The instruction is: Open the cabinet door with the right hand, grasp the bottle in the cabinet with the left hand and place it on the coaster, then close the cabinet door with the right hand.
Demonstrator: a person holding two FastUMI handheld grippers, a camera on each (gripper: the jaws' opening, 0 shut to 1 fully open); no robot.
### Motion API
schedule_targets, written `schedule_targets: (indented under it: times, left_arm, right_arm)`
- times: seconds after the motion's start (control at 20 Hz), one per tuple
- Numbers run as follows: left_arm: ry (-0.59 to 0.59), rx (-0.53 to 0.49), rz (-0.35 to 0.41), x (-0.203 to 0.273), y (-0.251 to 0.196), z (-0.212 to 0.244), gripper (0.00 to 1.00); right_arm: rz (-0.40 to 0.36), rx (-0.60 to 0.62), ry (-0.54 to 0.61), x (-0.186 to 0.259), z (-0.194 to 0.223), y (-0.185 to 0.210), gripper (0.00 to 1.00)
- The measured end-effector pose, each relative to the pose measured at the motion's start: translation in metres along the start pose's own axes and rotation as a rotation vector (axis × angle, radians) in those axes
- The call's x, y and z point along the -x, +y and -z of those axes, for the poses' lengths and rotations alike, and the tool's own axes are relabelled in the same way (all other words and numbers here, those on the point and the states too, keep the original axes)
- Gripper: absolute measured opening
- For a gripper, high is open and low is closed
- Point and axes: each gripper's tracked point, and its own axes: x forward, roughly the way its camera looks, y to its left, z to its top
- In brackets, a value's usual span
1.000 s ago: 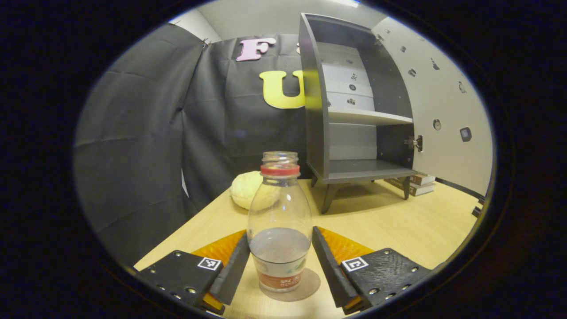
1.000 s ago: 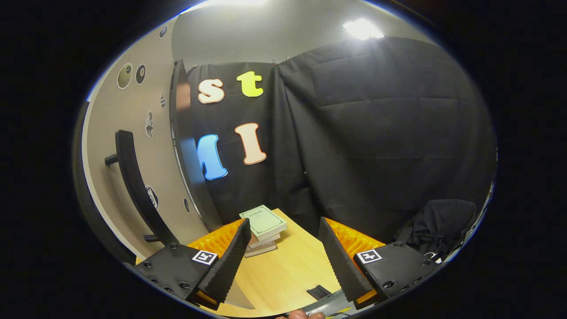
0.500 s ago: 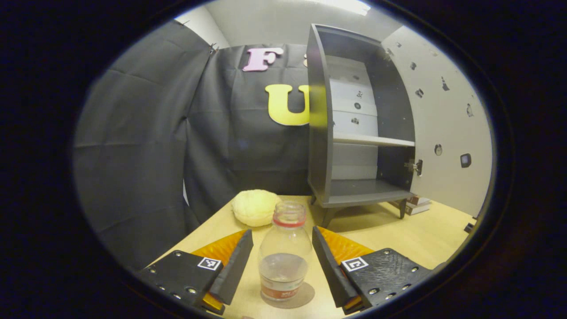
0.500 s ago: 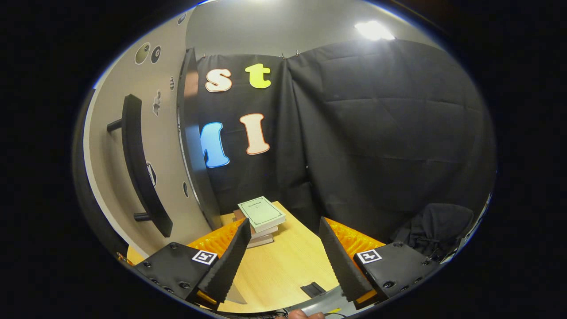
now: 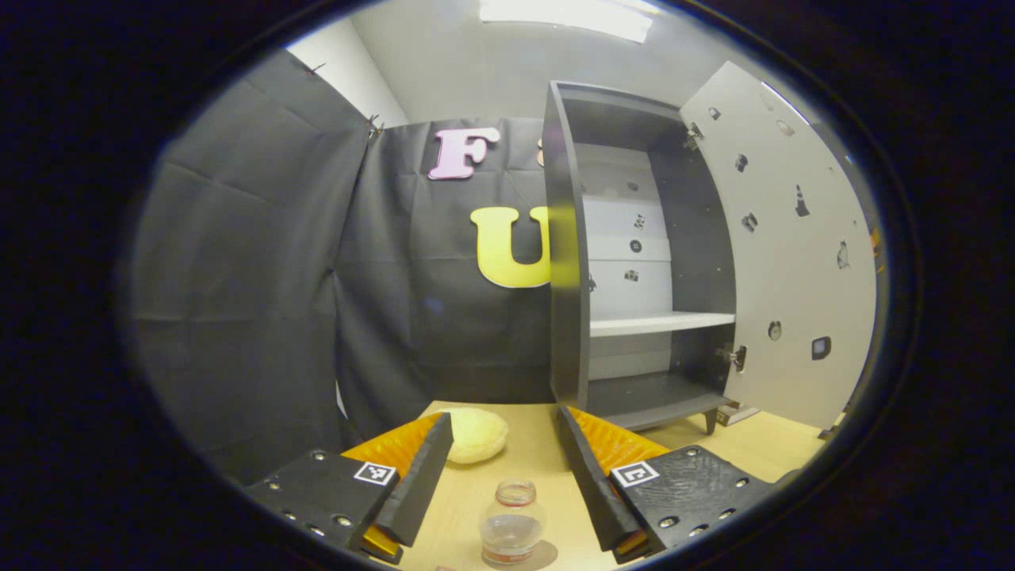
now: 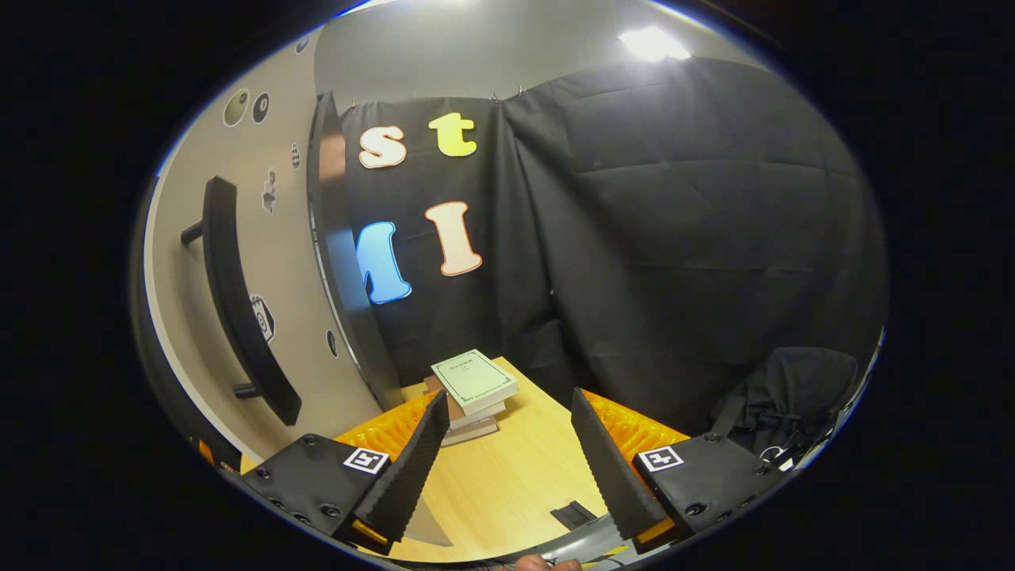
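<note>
The bottle (image 5: 512, 531) rests on the coaster (image 5: 533, 557), so the left tool (image 5: 501, 476) hangs released above; the right tool (image 6: 507, 460), spread and empty, sits beside the door handle (image 6: 238, 305).

Left gripper view faces cabinet (image 5: 634, 262) interior; right gripper view its door (image 6: 238, 262) outside.

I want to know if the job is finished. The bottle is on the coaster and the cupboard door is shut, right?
Not quite. The bottle does stand on the coaster, but the cupboard door is wide open, not shut. The left gripper view shows it swung out with the shelves bare. Both tongs are open and hold nothing.
</note>
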Motion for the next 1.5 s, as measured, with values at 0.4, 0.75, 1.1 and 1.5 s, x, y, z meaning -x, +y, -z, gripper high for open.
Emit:
schedule_targets:
  times: [0.4,0.75,1.1,1.5]
  left_arm:
    - [0.065,0.059,-0.018,0.023,-0.062,-0.095,0.80]
    - [0.154,0.107,-0.056,0.053,-0.133,-0.131,0.80]
    - [0.197,0.123,-0.152,0.098,-0.166,-0.129,0.80]
    - [0.160,0.070,-0.115,0.091,-0.153,-0.139,0.80]
  right_arm:
    - [-0.164,-0.018,-0.048,-0.028,-0.055,0.008,0.98]
    - [-0.384,0.073,-0.064,-0.033,-0.083,0.037,0.98]
    - [-0.587,0.126,0.002,-0.026,-0.081,0.072,0.98]
    - [-0.569,0.199,0.007,-0.003,-0.080,0.092,0.97]
